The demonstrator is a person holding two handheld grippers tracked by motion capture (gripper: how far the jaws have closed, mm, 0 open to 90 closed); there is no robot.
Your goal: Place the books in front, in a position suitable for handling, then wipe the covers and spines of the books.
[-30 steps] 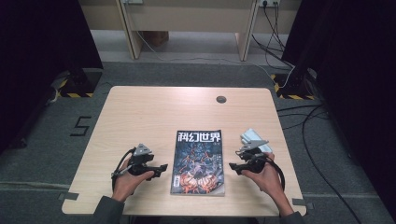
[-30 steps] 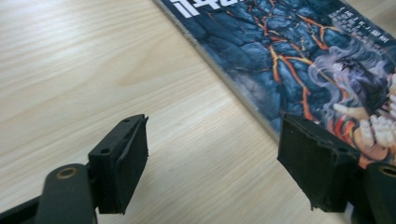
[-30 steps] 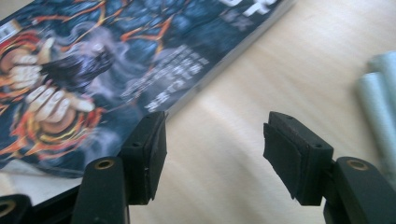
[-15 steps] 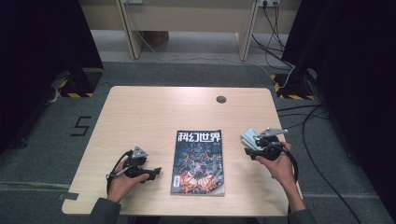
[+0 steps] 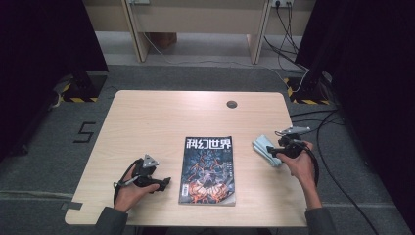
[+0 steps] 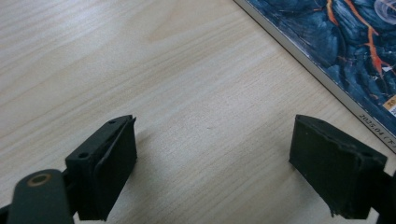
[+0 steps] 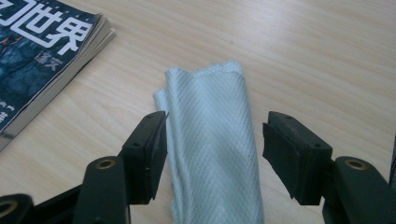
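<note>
Your right gripper (image 7: 212, 154) straddles the folded pale-blue cloth (image 7: 212, 140): the jaws stand partly apart, one on each side of the fold. A gap shows at the right pad, while the left pad sits against the cloth's edge, and whether it presses there cannot be told. The near end of the cloth is cut off by the bottom edge of the right gripper view. In the high view the cloth (image 5: 264, 148) lies at the table's 4 o'clock, partly covered by the right gripper (image 5: 275, 152) and your right hand (image 5: 298, 164), so its full outline is hard to make out.

Your left gripper (image 6: 212, 163) has just been opening its jaws; they now stand wide, with bare wood between them. In the high view the left gripper (image 5: 164, 183) sits at the table's 7 o'clock, held by your left hand (image 5: 131, 188).

The magazine (image 5: 208, 169) lies flat at the table's 6 o'clock, between both grippers and apart from each. Only a corner of its cover enters the left gripper view (image 6: 336, 46), at 2 o'clock. The table (image 5: 161, 117) carries a small dark round mark (image 5: 231, 104) at 12 o'clock, too small to identify.
</note>
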